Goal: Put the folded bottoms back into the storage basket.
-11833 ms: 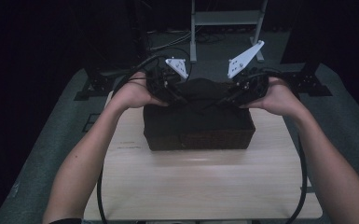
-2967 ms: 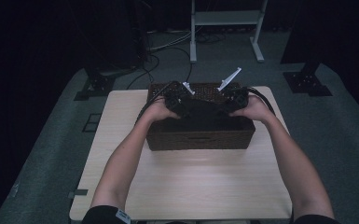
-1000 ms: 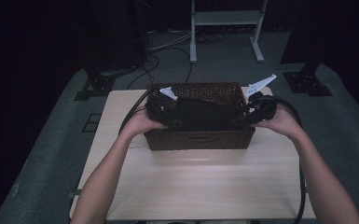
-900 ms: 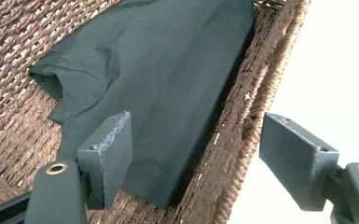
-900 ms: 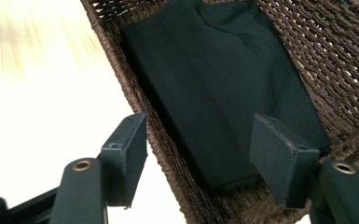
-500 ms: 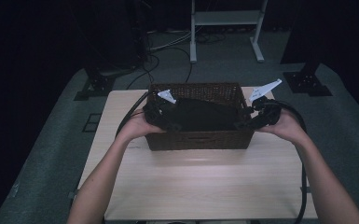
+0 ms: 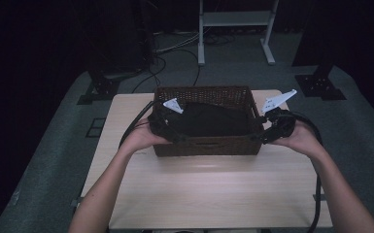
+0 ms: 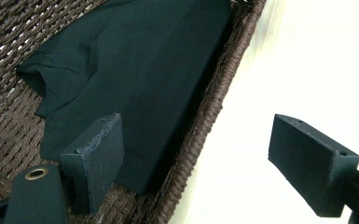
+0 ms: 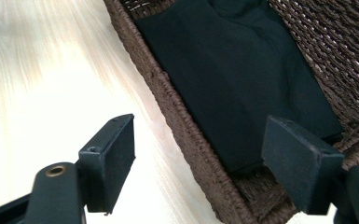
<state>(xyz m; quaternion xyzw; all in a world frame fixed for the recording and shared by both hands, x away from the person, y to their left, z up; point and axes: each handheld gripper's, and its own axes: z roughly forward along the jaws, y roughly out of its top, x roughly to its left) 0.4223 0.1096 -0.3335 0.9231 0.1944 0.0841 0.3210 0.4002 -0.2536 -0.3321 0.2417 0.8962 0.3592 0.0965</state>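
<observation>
Nearest the person, bare table [image 7: 213,194] lies in front of the basket [image 7: 206,145]. The left gripper [image 7: 167,124] and right gripper [image 7: 272,131] flank the basket's two ends, jaws just opened wide with nothing between them. Inside the basket lies the folded black cloth [image 7: 213,119]. The placing step looks finished; next, both hands should draw clear of the basket without snagging its rim.

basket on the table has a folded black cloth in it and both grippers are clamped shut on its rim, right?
Not quite: both grippers stand open, their jaws having just been opening, each astride the basket rim without pressing it, as both gripper views show. The black cloth does lie inside the basket.
</observation>
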